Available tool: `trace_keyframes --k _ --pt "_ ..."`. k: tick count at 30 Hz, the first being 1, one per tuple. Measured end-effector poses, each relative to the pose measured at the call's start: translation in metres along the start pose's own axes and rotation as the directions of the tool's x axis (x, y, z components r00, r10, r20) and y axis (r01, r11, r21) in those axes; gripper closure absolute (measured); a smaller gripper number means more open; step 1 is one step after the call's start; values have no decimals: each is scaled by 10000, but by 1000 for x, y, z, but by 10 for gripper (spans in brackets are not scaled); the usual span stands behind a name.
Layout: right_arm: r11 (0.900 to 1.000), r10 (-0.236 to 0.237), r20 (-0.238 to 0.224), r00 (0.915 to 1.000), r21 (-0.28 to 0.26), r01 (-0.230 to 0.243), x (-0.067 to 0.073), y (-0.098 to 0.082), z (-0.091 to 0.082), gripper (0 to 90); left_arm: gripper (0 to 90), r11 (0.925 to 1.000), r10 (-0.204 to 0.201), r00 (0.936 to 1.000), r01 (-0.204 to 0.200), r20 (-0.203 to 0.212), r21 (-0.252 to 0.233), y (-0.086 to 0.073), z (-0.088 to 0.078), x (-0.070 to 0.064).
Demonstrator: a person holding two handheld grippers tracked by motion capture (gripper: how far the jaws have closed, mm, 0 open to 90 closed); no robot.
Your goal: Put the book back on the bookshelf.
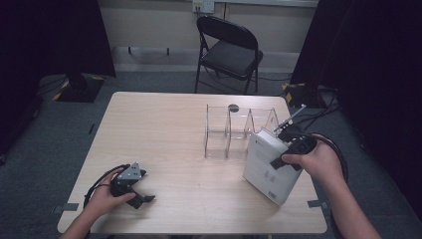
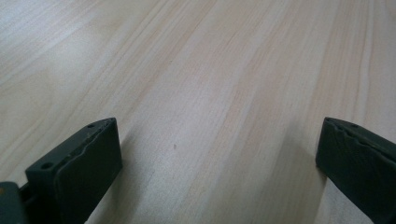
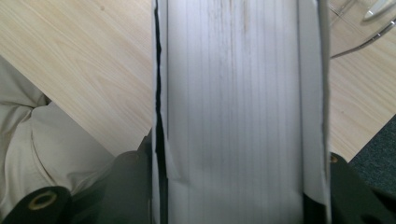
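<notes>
A thick white book [image 1: 268, 164] stands tilted on the right part of the wooden table [image 1: 164, 124], just in front of a clear acrylic divider rack [image 1: 234, 132]. My right gripper [image 1: 284, 155] comes at its upper edge from the right. In the right gripper view the book's page edge [image 3: 233, 93] runs up between the two black jaws, which press on both covers; my right gripper [image 3: 238, 186] is shut on it. Near the front left corner my left gripper [image 1: 139, 196] rests low on the table, and its jaws [image 2: 219, 158] stand wide apart over bare wood.
A black folding chair [image 1: 231, 47] stands beyond the table's far edge. Dark curtains hang at both sides. Cables lie on the floor at the right [image 1: 318, 107]. A person's light trouser leg [image 3: 46, 140] shows below the table's front edge.
</notes>
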State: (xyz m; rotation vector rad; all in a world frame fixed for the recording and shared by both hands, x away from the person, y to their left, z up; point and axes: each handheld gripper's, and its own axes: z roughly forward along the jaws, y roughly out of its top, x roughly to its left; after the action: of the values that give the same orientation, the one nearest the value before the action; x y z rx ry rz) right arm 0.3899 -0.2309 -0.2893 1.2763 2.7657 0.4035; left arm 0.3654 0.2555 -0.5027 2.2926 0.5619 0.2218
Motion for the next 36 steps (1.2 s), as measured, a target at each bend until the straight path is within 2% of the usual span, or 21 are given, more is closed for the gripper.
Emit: trace_keyframes --k 8,12,13,18,19,21,36 --pt "9992 378 18 9993 -88 -378 -7 -5 -3 525 0 10000 0 10000 0 7 6 0 0 0" --pt "9992 394 73 9992 -97 -393 -10 -8 -4 525 0 10000 -1 10000 1 7 5 0 0 0" --pt "9984 572 80 9983 -30 -571 -10 -9 -5 525 0 10000 1 10000 -1 2 4 0 0 0" --pt "9973 740 70 9972 -45 -739 -16 -13 -6 525 0 10000 2 10000 -2 5 7 0 0 0" --pt "9983 571 111 9983 -147 -569 -18 -14 -5 525 0 10000 -4 10000 4 3 1 0 0 0" --pt "9966 821 161 9965 -57 -820 -19 -15 -6 525 0 10000 3 10000 -3 10 10 0 0 0" --pt "9934 1144 232 9932 -158 -1140 -29 -17 -8 524 0 10000 -39 10000 39 7 89 0 0 0"
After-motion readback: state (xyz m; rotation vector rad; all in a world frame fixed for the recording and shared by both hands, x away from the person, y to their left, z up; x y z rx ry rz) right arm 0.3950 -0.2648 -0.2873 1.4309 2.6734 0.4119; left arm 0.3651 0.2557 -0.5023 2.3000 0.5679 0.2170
